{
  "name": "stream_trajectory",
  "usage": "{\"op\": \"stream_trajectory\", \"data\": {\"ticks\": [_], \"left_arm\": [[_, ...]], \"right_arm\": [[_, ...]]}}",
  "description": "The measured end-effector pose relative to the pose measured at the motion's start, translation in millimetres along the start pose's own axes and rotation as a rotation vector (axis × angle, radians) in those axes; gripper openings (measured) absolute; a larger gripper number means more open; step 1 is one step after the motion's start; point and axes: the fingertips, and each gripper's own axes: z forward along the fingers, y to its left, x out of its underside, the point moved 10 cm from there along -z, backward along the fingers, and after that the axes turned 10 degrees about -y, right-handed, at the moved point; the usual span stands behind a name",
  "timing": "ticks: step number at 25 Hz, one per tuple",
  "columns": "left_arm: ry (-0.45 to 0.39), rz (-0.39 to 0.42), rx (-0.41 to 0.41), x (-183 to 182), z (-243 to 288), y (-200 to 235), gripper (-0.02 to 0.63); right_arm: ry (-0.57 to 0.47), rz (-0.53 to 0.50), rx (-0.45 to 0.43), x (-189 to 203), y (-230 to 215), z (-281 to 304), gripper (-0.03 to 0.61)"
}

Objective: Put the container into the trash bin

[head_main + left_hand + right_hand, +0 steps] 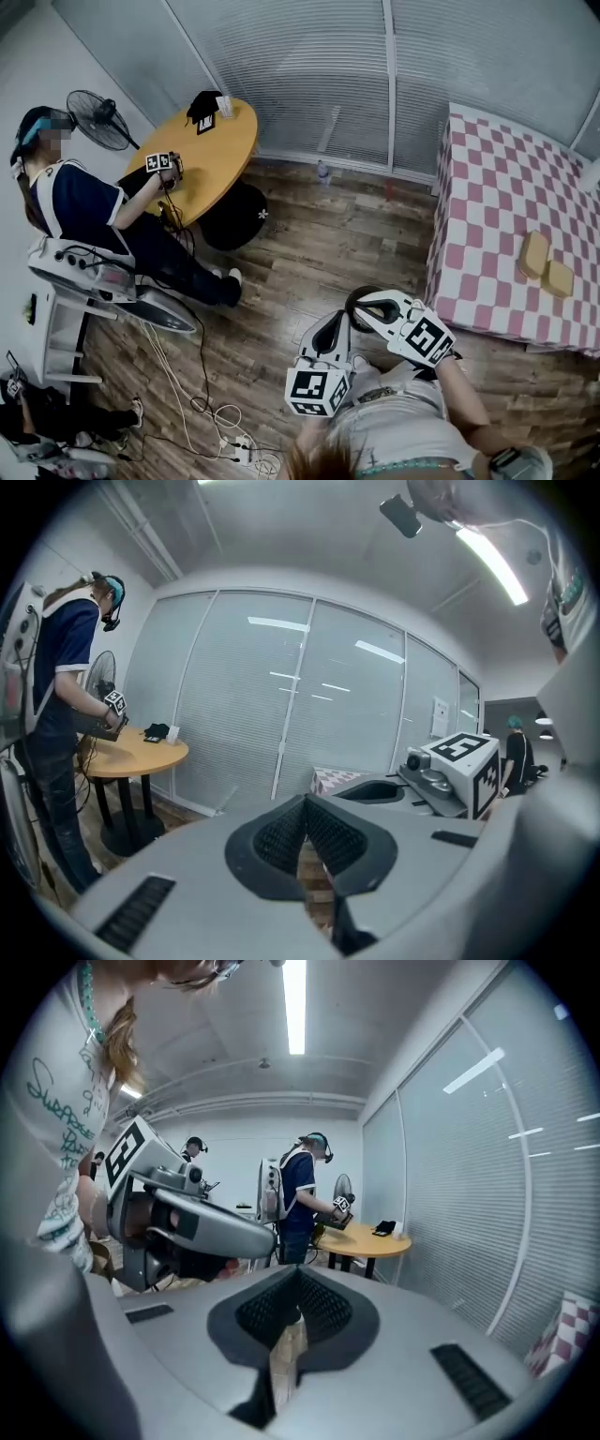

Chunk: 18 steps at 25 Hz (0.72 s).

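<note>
The person is holding the left gripper and the right gripper close to the body, at 6 o'clock in the head view. Both are pointing almost level into the room and at no thing in particular. The fingers of the left gripper are lying clenched, pad against pad, with nothing between them. The fingers of the right gripper are also clenched and empty. I judge this to be a carrying posture, and no grasp is being made yet.

The yellowish flat rounded container is lying on the pink-and-white checked worktop, at about 2 o'clock from the grippers and well apart from them. A second similar container is lying just beside it. Both are resting flat near the worktop's front edge, which probably makes them easy to reach. No view is showing me a trash bin with certainty.
</note>
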Motion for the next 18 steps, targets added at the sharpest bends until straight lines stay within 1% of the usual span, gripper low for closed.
{"op": "stream_trajectory", "data": {"ticks": [4, 6, 10, 13, 18], "left_arm": [[-0.041, 0.035, 0.025, -8, 2, -10, 0.006], [-0.068, 0.049, 0.042, -13, 3, -15, 0.006], [-0.126, 0.062, 0.076, -26, 6, -24, 0.006], [-0.164, 0.081, 0.109, -36, 8, -30, 0.006], [-0.185, 0.104, 0.127, -41, 5, -37, 0.006]], "right_arm": [[-0.034, 0.003, 0.034, -25, 3, -12, -0.006], [-0.053, -0.014, 0.062, -38, 3, -18, -0.006], [-0.117, -0.040, 0.101, -59, 3, -28, -0.006], [-0.160, -0.040, 0.126, -70, 6, -35, -0.006], [-0.157, -0.065, 0.148, -78, 13, -45, -0.006]]}}
